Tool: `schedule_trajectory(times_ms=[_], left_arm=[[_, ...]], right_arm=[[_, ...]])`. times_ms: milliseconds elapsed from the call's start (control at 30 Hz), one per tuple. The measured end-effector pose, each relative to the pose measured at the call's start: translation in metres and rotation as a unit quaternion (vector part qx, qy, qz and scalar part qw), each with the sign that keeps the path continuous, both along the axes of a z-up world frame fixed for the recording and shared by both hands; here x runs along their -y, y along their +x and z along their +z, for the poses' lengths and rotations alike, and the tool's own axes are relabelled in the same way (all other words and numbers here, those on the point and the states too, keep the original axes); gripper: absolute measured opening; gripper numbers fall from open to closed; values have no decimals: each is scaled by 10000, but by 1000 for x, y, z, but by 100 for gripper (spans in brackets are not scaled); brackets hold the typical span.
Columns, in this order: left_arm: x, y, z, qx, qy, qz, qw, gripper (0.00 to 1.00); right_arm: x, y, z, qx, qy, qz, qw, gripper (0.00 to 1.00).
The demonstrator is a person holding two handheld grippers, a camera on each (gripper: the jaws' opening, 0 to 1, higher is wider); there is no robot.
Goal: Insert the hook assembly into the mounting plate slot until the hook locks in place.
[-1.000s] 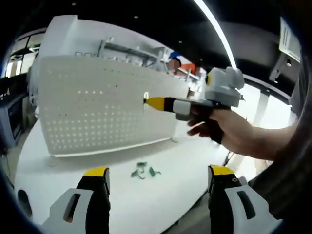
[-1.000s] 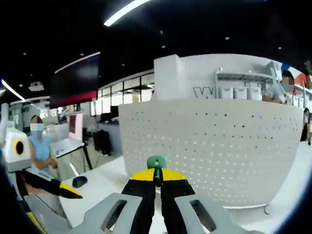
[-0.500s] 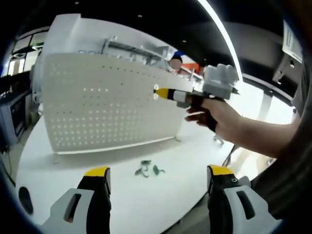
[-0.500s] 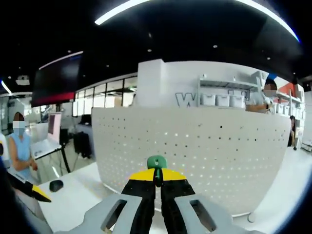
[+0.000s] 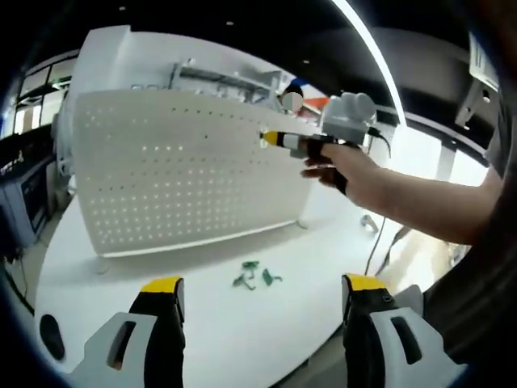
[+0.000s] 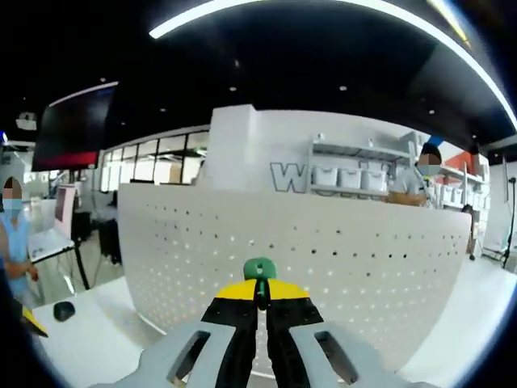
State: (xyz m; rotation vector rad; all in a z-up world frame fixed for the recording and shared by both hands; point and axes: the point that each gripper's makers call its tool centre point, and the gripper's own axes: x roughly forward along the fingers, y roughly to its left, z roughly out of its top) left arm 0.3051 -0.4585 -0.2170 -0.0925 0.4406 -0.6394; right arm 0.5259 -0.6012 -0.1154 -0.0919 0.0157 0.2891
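A white perforated mounting plate stands upright on the white table. My right gripper, held by a hand, is up against the plate's upper right part. In the right gripper view that gripper is shut on a green hook, with the plate just ahead of it. My left gripper hangs open over the table's near side with nothing between its fingers. Several loose green hooks lie on the table in front of the plate.
A small dark object lies on the table to the left of the plate. Shelves with bins stand behind the plate. A seated person is at the far left. The table's near edge curves below my left gripper.
My right gripper has moved up and along the plate toward its upper right corner, still shut on the hook. The left view has shifted a little; the loose hooks have not moved.
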Motion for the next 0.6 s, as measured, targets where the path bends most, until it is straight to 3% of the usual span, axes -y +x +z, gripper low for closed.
schedule_trajectory(times_ms=[600], left_arm=[[-7, 4, -2, -62, 55, 53, 10000, 81]], right_arm=[[7, 35, 20, 212, 200, -450, 9986, 0]])
